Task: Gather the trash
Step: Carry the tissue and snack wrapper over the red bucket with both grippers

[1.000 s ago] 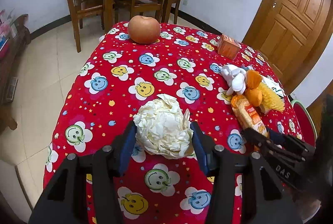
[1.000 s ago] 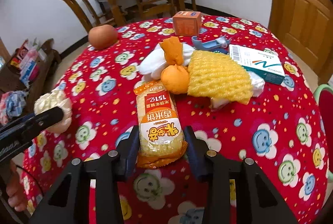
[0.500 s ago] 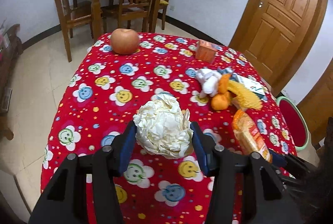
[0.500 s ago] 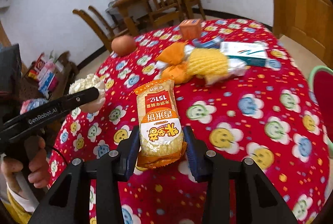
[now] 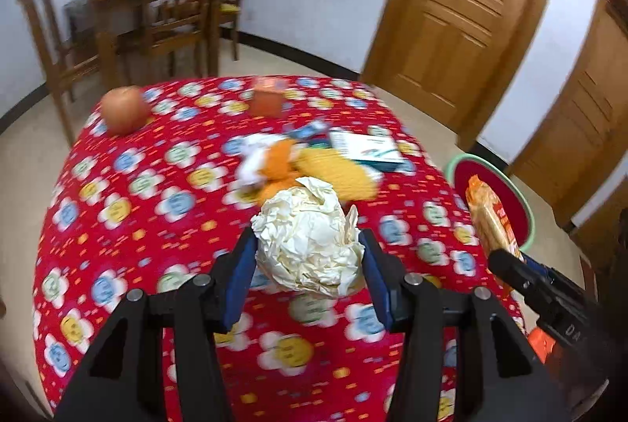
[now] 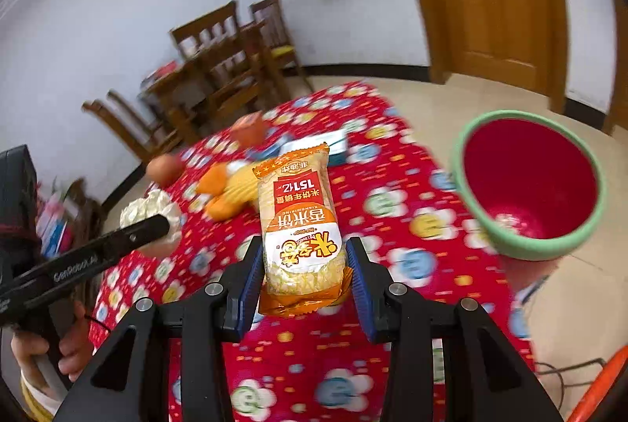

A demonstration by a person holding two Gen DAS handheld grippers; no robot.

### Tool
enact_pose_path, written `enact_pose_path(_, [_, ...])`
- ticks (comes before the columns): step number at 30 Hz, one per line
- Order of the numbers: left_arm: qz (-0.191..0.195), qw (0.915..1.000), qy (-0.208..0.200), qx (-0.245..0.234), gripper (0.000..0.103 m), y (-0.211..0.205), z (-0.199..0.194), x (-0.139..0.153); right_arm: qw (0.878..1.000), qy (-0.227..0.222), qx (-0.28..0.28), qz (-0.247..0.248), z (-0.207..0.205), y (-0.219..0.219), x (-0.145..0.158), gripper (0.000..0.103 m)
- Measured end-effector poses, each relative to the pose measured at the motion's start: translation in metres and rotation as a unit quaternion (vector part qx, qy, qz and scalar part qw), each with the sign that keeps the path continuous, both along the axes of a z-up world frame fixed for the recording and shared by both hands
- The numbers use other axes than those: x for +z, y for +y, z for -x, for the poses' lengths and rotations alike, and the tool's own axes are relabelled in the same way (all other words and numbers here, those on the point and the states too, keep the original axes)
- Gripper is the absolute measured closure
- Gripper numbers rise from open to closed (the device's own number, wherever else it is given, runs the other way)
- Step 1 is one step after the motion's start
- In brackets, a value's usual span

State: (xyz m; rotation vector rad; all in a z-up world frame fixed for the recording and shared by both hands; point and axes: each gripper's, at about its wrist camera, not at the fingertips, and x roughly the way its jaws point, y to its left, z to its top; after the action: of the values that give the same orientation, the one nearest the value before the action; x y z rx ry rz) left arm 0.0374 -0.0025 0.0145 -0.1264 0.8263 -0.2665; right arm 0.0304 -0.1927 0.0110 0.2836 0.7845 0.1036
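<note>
Both grippers loaded, above red smiley tablecloth (image 5: 117, 225). Left gripper (image 5: 306, 261) clamped on crumpled paper ball (image 5: 310, 237). Right gripper (image 6: 304, 265) clamped on rice-cracker packet (image 6: 300, 221). Red bin with green rim (image 6: 526, 182) on floor, right of table.

Round table's red cloth (image 5: 129, 237) patterned with blue and yellow smiley flowers; crumpled cream paper ball (image 5: 308, 249); orange-and-white printed snack packet (image 6: 300, 225); red plastic bin with pale green rim (image 6: 528, 186); blue-padded black grippers.
</note>
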Motion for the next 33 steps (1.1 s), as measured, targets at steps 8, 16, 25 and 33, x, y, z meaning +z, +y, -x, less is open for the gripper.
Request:
enact_pose_path(8, [-0.011, 0.9972, -0.024, -0.07, 0.051, -0.073, -0.009, 0.019, 0.997, -0.02, -0.071, -0.004, 0.011, -0.057, 0.009, 0.061])
enact_pose_path(16, [-0.017, 0.9917, -0.031, -0.123, 0.051, -0.137, -0.024, 0.022, 0.99, -0.029, -0.138, 0.004, 0.015, -0.105, 0.013, 0.061])
enact_pose_path(25, [-0.037, 0.9836, -0.037, -0.173, 0.051, -0.202, -0.043, 0.012, 0.981, -0.021, -0.192, 0.001, 0.013, -0.147, 0.005, 0.061])
enact_pose_path(33, [-0.046, 0.9757, -0.023, -0.213, 0.051, -0.254, -0.063, -0.013, 0.973, -0.006, -0.229, 0.002, 0.007, -0.178, -0.01, 0.061])
